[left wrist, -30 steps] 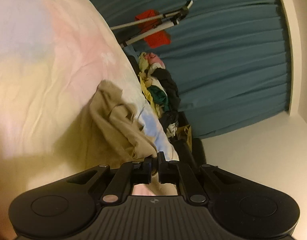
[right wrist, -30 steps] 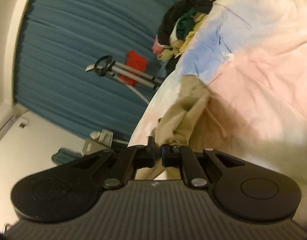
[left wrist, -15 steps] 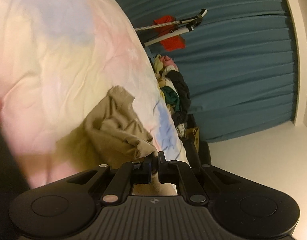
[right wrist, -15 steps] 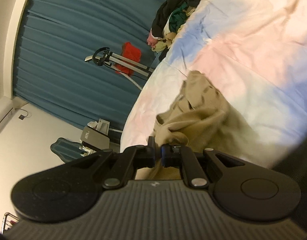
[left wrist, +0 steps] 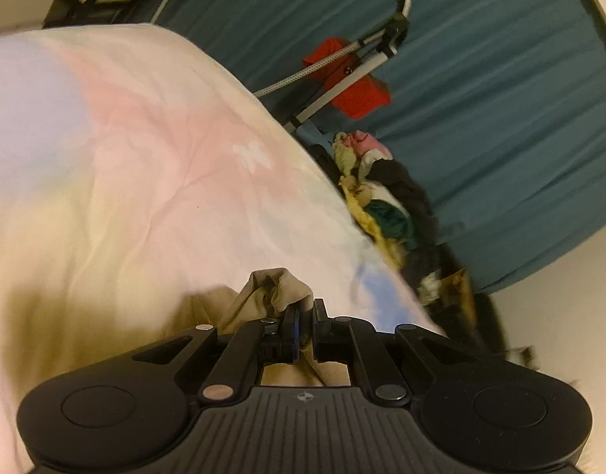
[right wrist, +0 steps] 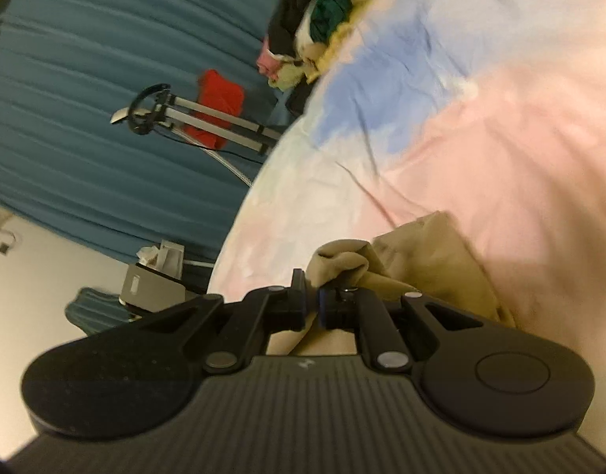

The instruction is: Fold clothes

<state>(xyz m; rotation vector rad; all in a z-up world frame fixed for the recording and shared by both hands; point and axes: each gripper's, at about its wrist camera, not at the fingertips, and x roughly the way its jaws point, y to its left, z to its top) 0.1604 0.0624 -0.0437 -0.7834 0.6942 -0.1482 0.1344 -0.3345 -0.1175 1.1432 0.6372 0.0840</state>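
Both my grippers pinch the tan garment (left wrist: 263,288): left gripper (left wrist: 305,324) pressed together on a bunched edge, cloth poking up just past its tips; right gripper (right wrist: 311,308) likewise pinching a wad of the same cloth (right wrist: 421,272). Vs 0.5 s ago, when most of the garment lay spread ahead of me on the bed, now only a small hump shows right at the tips & the rest drops below the grippers, out of view. I read that as the cloth pulled up & toward me, prob to shake it flat or carry 1 edge over; which, can't tell.

Surface ahead: bed w/ a pastel sheet (left wrist: 164,166), pink, blue & yellow patches, creased. Past its far edge a heap of mixed clothes (left wrist: 386,205). Teal curtain (left wrist: 500,79) behind, w/ a metal stand (left wrist: 342,79) & sth red on it.
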